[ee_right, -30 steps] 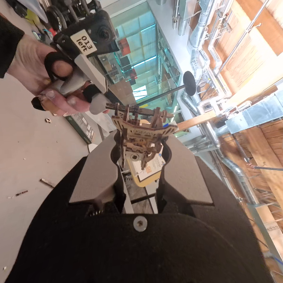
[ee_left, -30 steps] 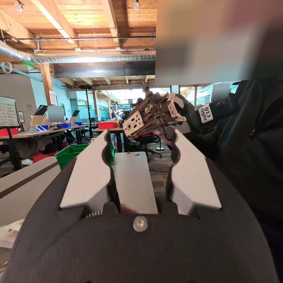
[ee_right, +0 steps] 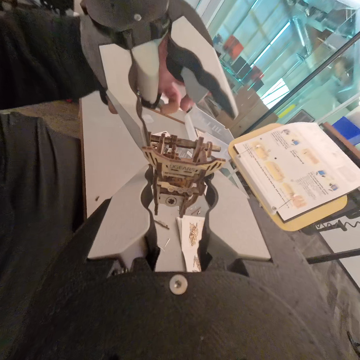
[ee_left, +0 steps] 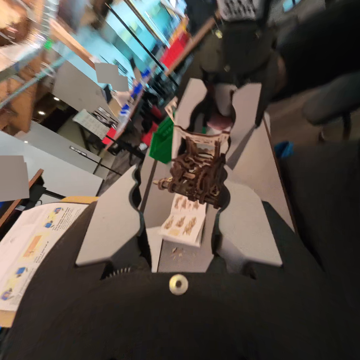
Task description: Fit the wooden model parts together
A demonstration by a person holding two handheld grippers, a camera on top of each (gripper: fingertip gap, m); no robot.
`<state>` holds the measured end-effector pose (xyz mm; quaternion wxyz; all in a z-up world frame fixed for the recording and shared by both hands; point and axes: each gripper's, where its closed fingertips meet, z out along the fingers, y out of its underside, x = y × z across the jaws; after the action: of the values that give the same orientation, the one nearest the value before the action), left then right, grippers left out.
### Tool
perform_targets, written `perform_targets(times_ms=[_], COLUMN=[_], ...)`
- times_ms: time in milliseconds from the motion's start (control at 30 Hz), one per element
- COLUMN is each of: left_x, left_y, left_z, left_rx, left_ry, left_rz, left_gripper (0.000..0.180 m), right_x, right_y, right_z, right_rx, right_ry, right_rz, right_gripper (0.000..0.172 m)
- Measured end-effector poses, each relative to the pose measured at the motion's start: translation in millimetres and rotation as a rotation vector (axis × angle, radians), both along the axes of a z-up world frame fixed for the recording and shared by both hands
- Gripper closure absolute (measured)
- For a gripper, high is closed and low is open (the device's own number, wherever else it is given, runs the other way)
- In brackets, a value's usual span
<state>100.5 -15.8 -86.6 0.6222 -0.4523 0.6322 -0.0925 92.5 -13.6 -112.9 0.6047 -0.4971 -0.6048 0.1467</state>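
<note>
Both cams sit just behind their own jaws, looking fwd along them. Left wrist view: tilted hard, blurred, faces along the grey surface (ee_left: 251, 159) toward the person's dark jacket. Right wrist view looks down the opposite way. The two face each other, v. close. Shared: wooden model (ee_left: 196, 175) (ee_right: 179, 171), booklet (ee_left: 183, 222) (ee_right: 191, 233), instruction board (ee_left: 33, 239) (ee_right: 288, 171).

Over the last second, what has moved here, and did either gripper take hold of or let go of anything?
The left gripper has swung in from off to the side: its open fingers now straddle the far end of the wooden model, one finger right against it, with no clamp visible. The right gripper stays clamped on the model, now above the grey table.
</note>
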Motion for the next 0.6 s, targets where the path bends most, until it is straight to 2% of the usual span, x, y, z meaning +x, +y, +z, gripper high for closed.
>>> perform_targets(times_ms=[67, 133, 167, 267, 333, 400, 600], left_x=[5, 7, 7, 4, 5, 0, 5], left_y=[-1, -1, -4, -5, -4, -3, 0], left_z=[-15, -22, -28, -48, -46, -55, -67], left_rx=[0.001, 0.0, -0.034, -0.121, -0.158, -0.198, -0.27], left_ry=[0.148, 0.232, 0.276, 0.426, 0.444, 0.546, 0.615], left_rz=[0.016, 0.015, 0.0, 0.001, 0.0, -0.004, -0.019], left_gripper=[0.108, 0.108, 0.114, 0.106, 0.107, 0.122, 0.123], right_x=[0, 0, 0, -1, 0, 1, 6], right_y=[1, 1, 0, -6, -6, -6, -3], right_z=[-9, -16, -19, -18, -17, -21, -32], right_rx=[0.004, 0.007, -0.003, -0.036, -0.056, -0.094, -0.179], right_ry=[-0.067, -0.11, -0.119, -0.105, -0.106, -0.105, -0.109], right_rz=[-0.004, 0.001, 0.011, 0.045, 0.049, 0.064, 0.089], right_gripper=[0.121, 0.121, 0.121, 0.121, 0.121, 0.121, 0.121])
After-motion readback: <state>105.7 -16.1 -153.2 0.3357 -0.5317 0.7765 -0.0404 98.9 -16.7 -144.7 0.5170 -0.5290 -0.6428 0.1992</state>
